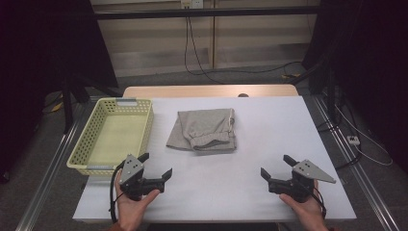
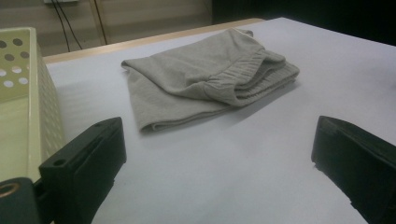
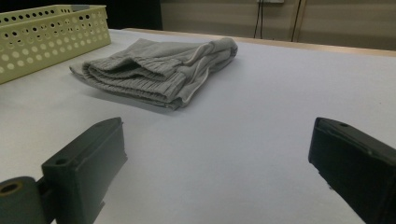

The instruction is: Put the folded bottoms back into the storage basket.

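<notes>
A folded grey garment (image 1: pixel 204 130) with an elastic waistband lies flat in the middle of the white table (image 1: pixel 250 159); it also lies ahead in the left gripper view (image 2: pixel 205 79) and the right gripper view (image 3: pixel 159 67). A pale yellow perforated basket (image 1: pixel 113 134) stands at the table's left, empty. My left gripper (image 1: pixel 155 165) rests near the front edge, just right of the basket's front corner, open with nothing between its jaws. My right gripper (image 1: pixel 276 167) sits near the front right, also open and holding nothing. Both point toward the garment from well short of it.
The basket wall (image 2: pixel 28 107) stands close at the left of the left gripper view, and the basket (image 3: pixel 51 35) sits at the far left of the right gripper view. A wooden table edge (image 1: pixel 207 91) runs along the back. Cables (image 1: pixel 192 53) hang behind the table.
</notes>
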The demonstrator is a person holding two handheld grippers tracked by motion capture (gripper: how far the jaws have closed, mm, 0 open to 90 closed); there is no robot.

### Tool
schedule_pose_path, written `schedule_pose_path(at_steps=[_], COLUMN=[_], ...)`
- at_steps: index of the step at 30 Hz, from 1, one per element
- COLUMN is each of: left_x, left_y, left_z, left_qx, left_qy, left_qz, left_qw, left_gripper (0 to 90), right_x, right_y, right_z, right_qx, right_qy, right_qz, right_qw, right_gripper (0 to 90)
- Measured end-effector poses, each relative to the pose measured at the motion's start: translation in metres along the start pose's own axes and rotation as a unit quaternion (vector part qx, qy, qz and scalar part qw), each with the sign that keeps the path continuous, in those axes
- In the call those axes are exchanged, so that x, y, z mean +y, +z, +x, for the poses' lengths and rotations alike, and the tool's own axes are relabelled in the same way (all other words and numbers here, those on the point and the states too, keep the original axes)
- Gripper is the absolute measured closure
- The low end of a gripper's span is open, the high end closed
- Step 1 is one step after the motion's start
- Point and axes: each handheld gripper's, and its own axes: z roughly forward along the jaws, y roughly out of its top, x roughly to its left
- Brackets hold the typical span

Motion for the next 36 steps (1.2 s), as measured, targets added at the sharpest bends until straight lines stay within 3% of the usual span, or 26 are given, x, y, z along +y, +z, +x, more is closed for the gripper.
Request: schedule_pose_path(at_steps=[17, 25, 36], left_x=[0.009, 0.013, 0.025], left_y=[0.009, 0.019, 0.036], left_z=[-0.010, -0.016, -0.017], left_qx=[-0.001, -0.024, -0.029], left_qy=[0.023, 0.021, 0.015], left_qz=[0.013, 0.027, 0.031], left_qw=[0.9996, 0.9991, 0.9990], left_gripper=[3.9, 5.1, 5.1], right_x=[-0.001, -0.001, -0.001], right_y=[0.002, 0.003, 0.004], right_z=[-0.001, -0.001, -0.001], right_qx=[0.003, 0.007, 0.007], right_qy=[0.002, 0.006, 0.010], right_qz=[0.006, 0.011, 0.011], right_qw=[1.0000, 0.9999, 0.9999], right_gripper=[3.7, 3.7, 3.6])
